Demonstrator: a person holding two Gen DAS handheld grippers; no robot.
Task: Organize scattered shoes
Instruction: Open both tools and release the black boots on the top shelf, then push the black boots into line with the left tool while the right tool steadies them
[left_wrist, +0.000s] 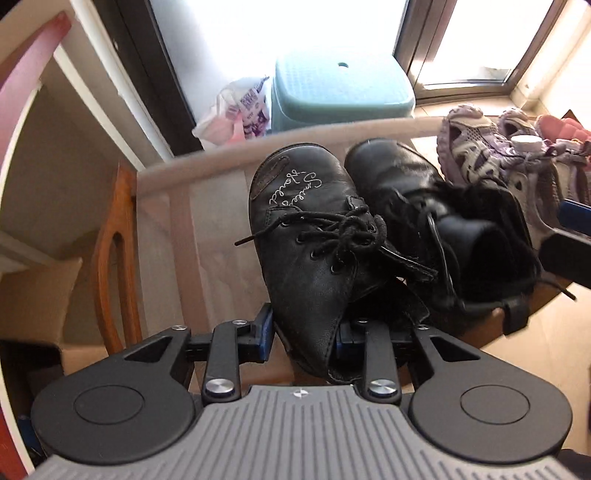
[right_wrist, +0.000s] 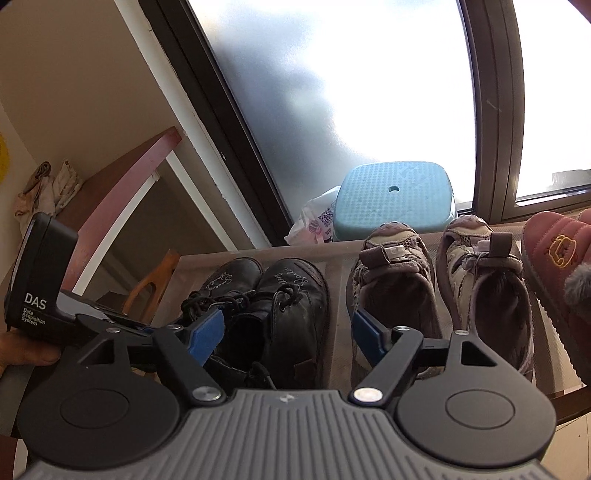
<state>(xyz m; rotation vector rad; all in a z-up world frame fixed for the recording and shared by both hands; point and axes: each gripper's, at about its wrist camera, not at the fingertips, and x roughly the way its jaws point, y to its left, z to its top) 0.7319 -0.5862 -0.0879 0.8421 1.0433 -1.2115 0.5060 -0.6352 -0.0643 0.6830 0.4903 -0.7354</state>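
Two black boots are sitting mid-frame on the surface, left hand-held gripper clenching one boot's heel collar, right hand-held gripper hanging released w/ nothing; soft leather slipping = boot tipping onto its mate.

Bright daylight floods through the frosted window in its dark frame — below it a teal plastic stool beside a crumpled plastic bag, cream wall to the left, a wooden chair lower down.
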